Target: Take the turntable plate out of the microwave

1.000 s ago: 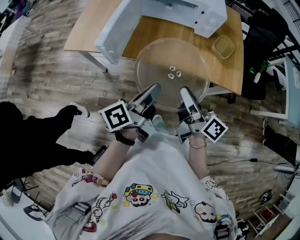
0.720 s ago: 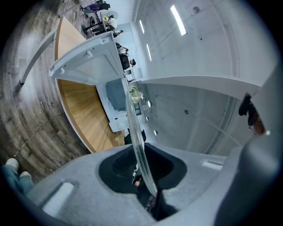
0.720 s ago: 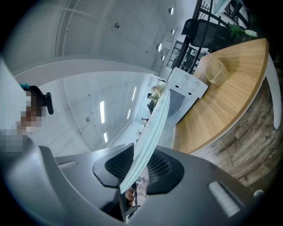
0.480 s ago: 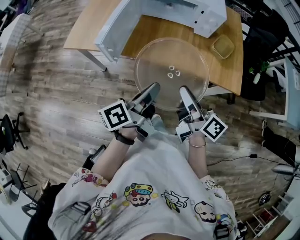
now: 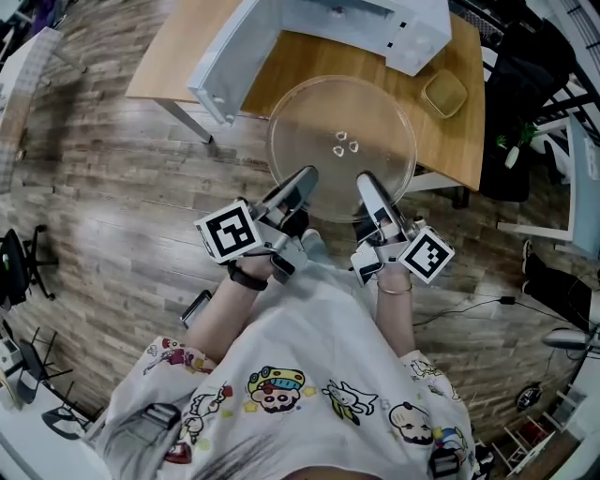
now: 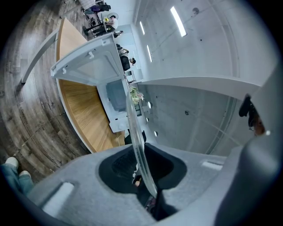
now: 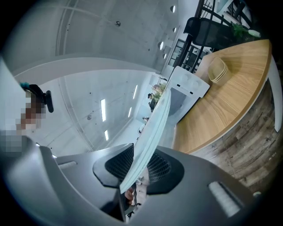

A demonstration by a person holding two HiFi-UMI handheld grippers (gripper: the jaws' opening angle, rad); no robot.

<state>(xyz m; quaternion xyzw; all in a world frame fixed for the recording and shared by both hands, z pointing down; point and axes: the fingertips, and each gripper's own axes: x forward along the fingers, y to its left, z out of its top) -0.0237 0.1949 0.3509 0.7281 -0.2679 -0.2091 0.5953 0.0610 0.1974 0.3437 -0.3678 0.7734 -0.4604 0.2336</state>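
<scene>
Head view: the turntable plate (image 5: 342, 112), a clear glass disc with three small raised nubs (image 5: 345, 143) near its centre, is outside the microwave (image 5: 375, 23). It is held roughly level over the near part of the wooden table (image 5: 183, 52), its near rim reaching past the table edge above the floor. The left gripper (image 5: 302, 178) and right gripper (image 5: 366, 180) grasp that near rim side by side, each bearing its marker cube. The microwave stands at the far side of the table with its white door (image 5: 223, 66) swung open to the left. A shallow tan bowl (image 5: 446, 92) sits on the table right of the plate, apart from it.

Left gripper view: the plate (image 6: 134, 123) appears edge-on, and the left gripper (image 6: 142, 176) has its jaws pinched on the rim, the glass running between the dark pads.

Right gripper view: the right gripper (image 7: 132, 178) is likewise clamped on the plate (image 7: 152, 132), the rim seated between its ribbed pads.

Surroundings: the floor (image 5: 103, 187) is grey-brown wood plank. A black cable (image 5: 469, 323) trails across it at right, and black chair frames (image 5: 14, 267) stand at the left margin. Both gripper views show a bare concrete ceiling (image 6: 199, 66) fitted with strip lights (image 6: 178, 21).
</scene>
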